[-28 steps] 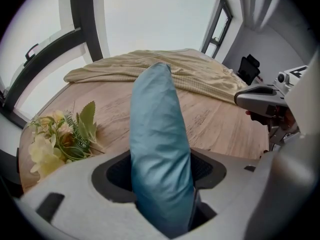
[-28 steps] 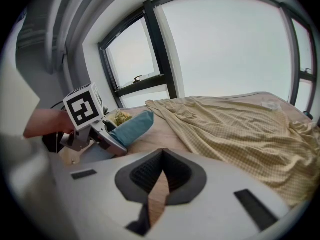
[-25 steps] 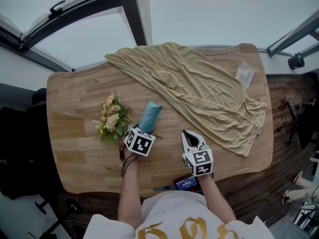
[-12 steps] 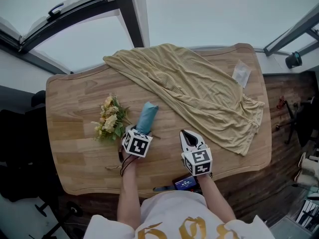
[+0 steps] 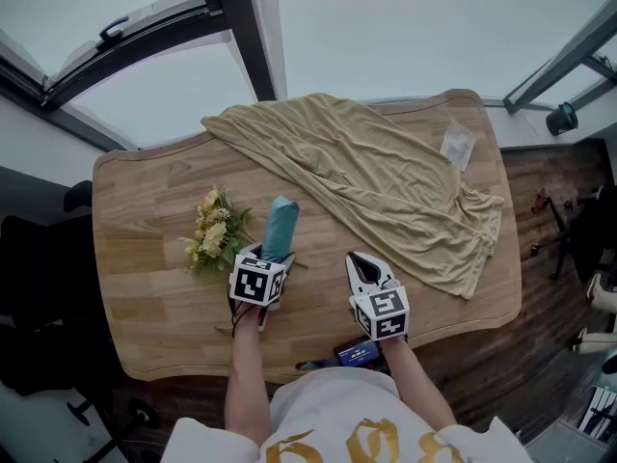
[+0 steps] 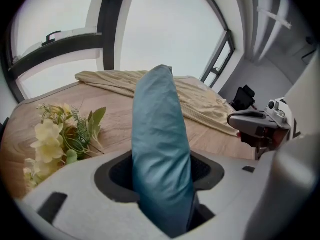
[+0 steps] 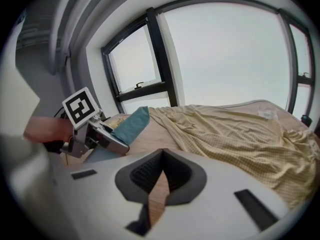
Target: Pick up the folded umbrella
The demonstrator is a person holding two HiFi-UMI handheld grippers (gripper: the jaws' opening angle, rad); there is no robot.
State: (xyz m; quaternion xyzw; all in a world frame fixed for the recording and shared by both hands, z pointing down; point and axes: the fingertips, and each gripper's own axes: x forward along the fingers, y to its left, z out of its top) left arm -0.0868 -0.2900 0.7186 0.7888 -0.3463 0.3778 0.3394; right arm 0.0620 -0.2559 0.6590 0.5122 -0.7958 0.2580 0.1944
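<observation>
The folded umbrella point(image 5: 281, 226) is a teal-blue sleeve-shaped bundle near the middle of the wooden table point(image 5: 145, 220). My left gripper point(image 5: 273, 258) is shut on its near end, and its far end tilts upward. In the left gripper view the umbrella point(image 6: 160, 149) fills the gap between the jaws of the left gripper point(image 6: 162, 176). My right gripper point(image 5: 359, 260) hovers to the right of it, shut and empty. The right gripper view shows the right gripper point(image 7: 161, 154) with jaws together, the umbrella point(image 7: 129, 125) off to its left.
A bunch of yellow flowers point(image 5: 214, 231) lies just left of the umbrella. A large tan cloth point(image 5: 386, 181) covers the far and right part of the table, with a small clear packet point(image 5: 456, 146) at the far right. A dark-blue flat object point(image 5: 357, 353) sits at the near edge.
My left gripper has risen and turned with the umbrella, whose far end has lifted off the table. The right gripper has stayed where it was.
</observation>
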